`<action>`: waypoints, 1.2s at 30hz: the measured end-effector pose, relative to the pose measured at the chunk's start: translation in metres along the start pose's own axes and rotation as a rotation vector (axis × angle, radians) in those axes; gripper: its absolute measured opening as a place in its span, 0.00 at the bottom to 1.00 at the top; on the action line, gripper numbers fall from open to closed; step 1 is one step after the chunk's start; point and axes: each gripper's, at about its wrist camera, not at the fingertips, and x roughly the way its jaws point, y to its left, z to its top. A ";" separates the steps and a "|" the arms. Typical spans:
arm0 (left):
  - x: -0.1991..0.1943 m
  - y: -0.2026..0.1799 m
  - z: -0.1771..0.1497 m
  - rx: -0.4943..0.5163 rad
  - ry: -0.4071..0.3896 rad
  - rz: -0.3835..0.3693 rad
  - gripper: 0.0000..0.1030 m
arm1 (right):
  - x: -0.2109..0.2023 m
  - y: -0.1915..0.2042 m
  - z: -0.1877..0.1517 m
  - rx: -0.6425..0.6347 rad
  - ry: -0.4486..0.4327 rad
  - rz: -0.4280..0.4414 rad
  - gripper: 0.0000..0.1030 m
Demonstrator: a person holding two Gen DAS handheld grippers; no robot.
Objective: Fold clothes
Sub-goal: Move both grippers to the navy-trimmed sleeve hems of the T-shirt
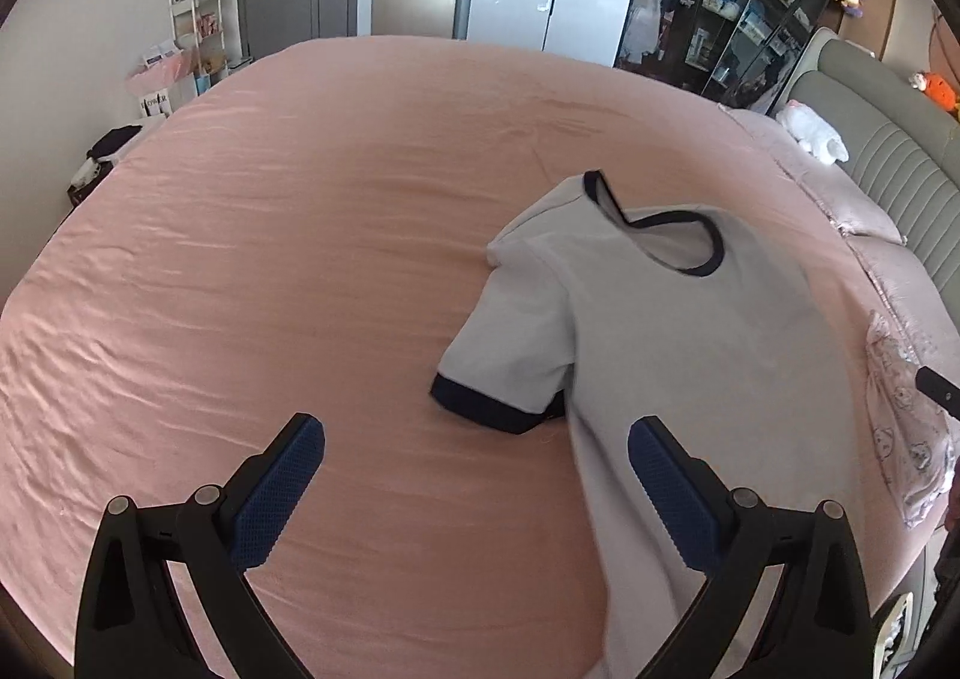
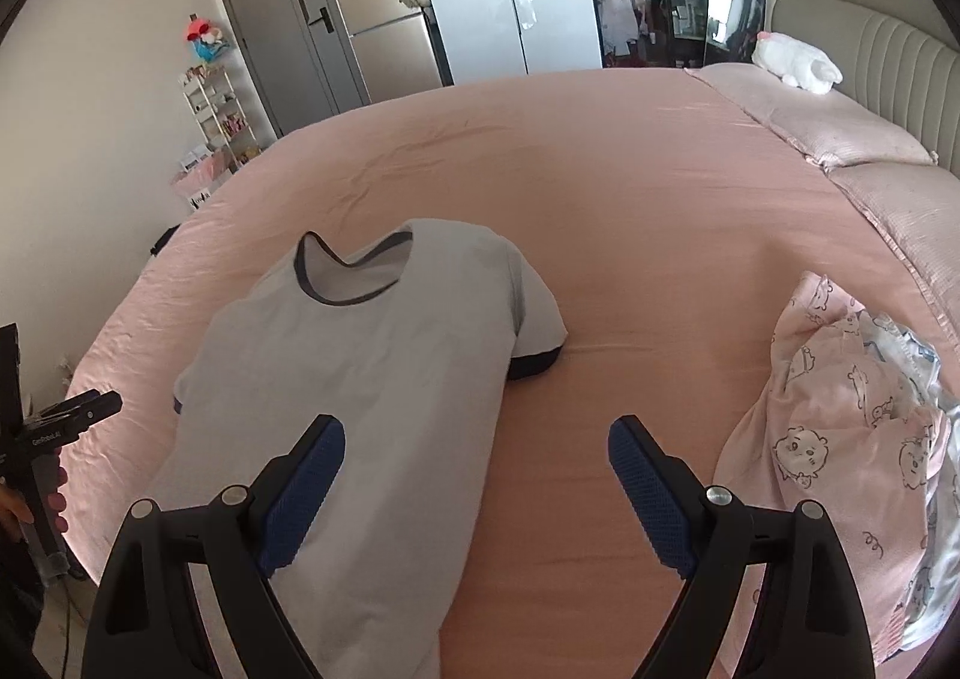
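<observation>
With my left gripper (image 1: pixel 477 454) and right gripper (image 2: pixel 477 454) both spread wide and empty, the white navy-trimmed cotton T-shirt (image 2: pixel 372 355) lies flat at twelve o'clock on the pink-sheeted bed (image 2: pixel 630 235), so folding looks barely started and I'd next pinch a sleeve.

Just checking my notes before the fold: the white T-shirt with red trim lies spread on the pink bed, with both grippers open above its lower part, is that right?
Not quite: the trim on the white T-shirt is dark navy, not red, as the left wrist view shows at collar and sleeve cuff. The rest holds: it lies spread on the pink bed, with the left gripper and right gripper open above its lower part.
</observation>
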 end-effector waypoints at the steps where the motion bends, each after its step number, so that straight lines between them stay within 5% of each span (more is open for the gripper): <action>1: 0.009 0.006 -0.004 0.000 0.014 0.007 1.00 | 0.007 -0.003 -0.003 -0.006 0.009 -0.005 0.87; 6: 0.044 0.021 -0.017 -0.030 0.049 -0.023 1.00 | 0.040 -0.011 -0.015 -0.059 0.024 -0.020 0.87; 11: 0.080 0.007 -0.019 0.045 0.123 0.016 1.00 | 0.074 -0.014 -0.018 -0.120 0.032 -0.063 0.87; 23: 0.102 0.000 0.001 0.063 0.088 0.064 1.00 | 0.097 -0.032 -0.001 -0.182 0.080 -0.158 0.87; 28: 0.106 -0.002 0.000 0.083 0.076 0.081 0.86 | 0.119 -0.016 -0.001 -0.364 0.072 -0.255 0.87; 31: 0.105 -0.009 0.005 0.113 0.070 0.077 0.69 | 0.128 -0.011 0.002 -0.388 0.073 -0.229 0.87; 36: 0.105 -0.019 0.004 0.183 0.072 0.103 0.64 | 0.137 -0.011 0.013 -0.350 0.079 -0.177 0.87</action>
